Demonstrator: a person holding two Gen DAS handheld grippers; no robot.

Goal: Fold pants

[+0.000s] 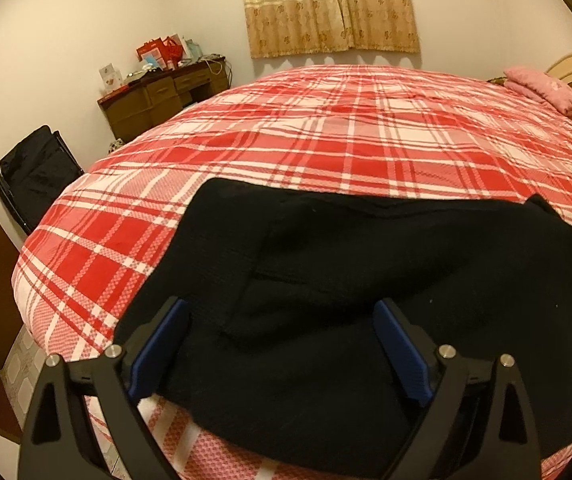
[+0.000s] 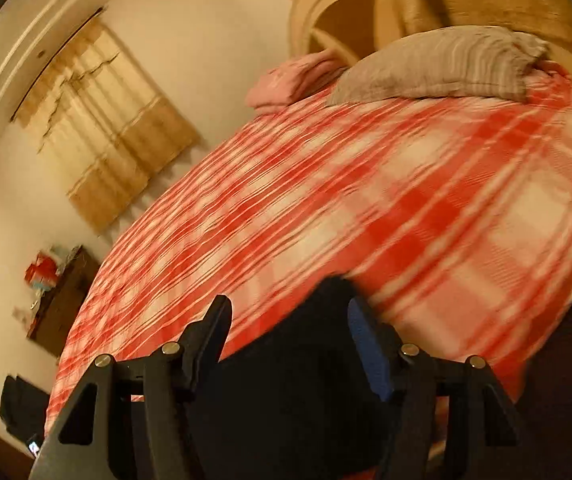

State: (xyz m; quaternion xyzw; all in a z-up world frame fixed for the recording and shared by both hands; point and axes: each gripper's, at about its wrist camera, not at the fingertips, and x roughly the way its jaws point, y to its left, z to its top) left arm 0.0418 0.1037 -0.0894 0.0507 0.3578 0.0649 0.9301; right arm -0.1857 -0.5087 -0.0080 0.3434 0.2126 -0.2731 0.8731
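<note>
Nearest the left wrist camera: left gripper [image 1: 280,344] with fingers [image 1: 158,344] spread wide, clamped on nothing, poised over black pants [image 1: 345,288]. Pants lying folded in a dark heap at the near edge of the bed, on the red-and-white plaid bedspread [image 1: 325,136]. Farther left, beyond the bed's corner, a black chair [image 1: 34,176] against the wall, then a brown wooden desk [image 1: 158,100] crowded with red bags and boxes. Farthest off, a beige floral curtain [image 1: 329,8] on the back wall and a folded pink blanket [image 1: 545,88] at the head of the bed.

Right wrist view (heavily blurred): right gripper [image 2: 289,340] with fingers partly apart, black fabric [image 2: 297,380] lying between them; cannot tell whether gripped or merely underneath. Beyond, the plaid bedspread [image 2: 365,200], then a grey striped pillow [image 2: 437,68] by the cream headboard [image 2: 325,8].
</note>
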